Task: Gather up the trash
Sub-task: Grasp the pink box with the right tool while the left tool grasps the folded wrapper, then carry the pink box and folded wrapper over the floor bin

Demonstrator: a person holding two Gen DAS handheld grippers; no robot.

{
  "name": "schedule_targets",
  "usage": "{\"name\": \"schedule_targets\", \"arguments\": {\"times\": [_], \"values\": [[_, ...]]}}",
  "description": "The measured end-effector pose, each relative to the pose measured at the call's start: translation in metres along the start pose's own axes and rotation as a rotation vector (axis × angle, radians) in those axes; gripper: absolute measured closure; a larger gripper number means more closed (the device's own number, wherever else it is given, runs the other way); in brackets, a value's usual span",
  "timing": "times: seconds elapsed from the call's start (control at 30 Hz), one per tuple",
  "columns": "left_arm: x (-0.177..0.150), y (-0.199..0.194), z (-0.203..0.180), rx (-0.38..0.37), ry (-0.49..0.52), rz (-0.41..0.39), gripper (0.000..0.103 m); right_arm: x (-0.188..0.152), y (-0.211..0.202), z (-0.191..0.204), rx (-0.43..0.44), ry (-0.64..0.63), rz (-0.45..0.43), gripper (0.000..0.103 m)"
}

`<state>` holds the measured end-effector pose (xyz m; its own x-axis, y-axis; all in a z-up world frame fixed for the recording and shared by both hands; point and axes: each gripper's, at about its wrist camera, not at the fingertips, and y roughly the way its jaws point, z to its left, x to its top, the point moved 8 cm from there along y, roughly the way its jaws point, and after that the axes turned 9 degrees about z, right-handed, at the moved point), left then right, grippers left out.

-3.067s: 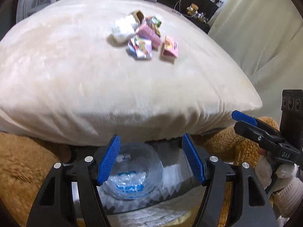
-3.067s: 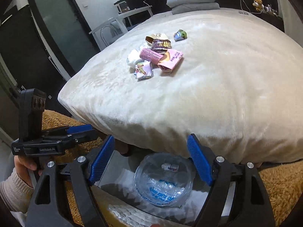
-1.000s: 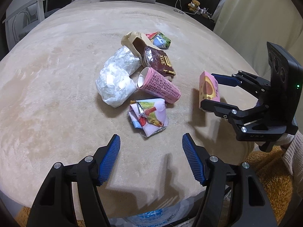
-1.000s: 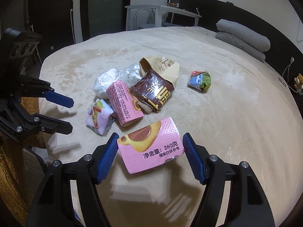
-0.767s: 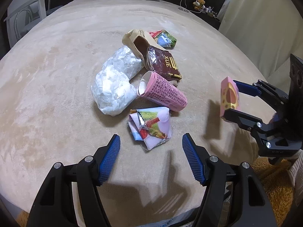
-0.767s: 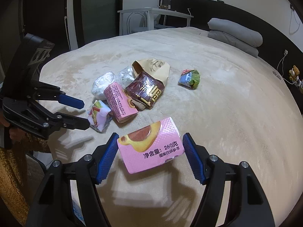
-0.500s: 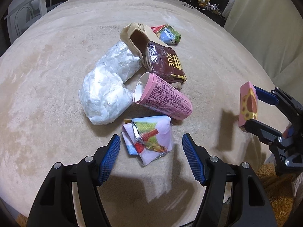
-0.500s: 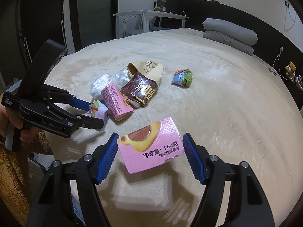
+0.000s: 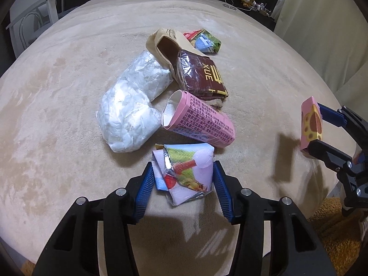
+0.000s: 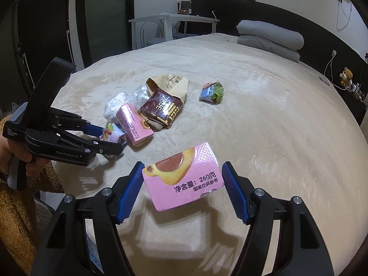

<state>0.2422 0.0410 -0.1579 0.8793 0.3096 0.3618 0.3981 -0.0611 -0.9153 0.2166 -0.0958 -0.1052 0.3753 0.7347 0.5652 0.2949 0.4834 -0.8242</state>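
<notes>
Mid-pickup on the trash run. The right gripper [image 10: 182,184] was pinching a pink box [image 10: 182,179], lifted clear above the bed [image 10: 264,119] near its front edge. The left gripper [image 9: 181,181] had its jaws around a crumpled wrapper [image 9: 186,172] at the near end of the pile, touching both sides, so it looked clamped. Next I'd guess lift it without snagging the pink carton [image 9: 200,120] just behind.
</notes>
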Motion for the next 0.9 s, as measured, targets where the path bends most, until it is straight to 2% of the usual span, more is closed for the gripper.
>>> {"name": "schedule_targets", "arguments": {"times": [0.57, 0.9], "values": [[-0.026, -0.050, 0.008, -0.090, -0.014, -0.090, 0.054, -0.009, -0.012, 0.024, -0.006, 0.139, -0.010, 0.034], [-0.057, -0.088, 0.003, -0.141, 0.016, -0.172, 0.054, -0.029, -0.029, 0.049, 0.030, 0.238, -0.033, 0.034]]}}
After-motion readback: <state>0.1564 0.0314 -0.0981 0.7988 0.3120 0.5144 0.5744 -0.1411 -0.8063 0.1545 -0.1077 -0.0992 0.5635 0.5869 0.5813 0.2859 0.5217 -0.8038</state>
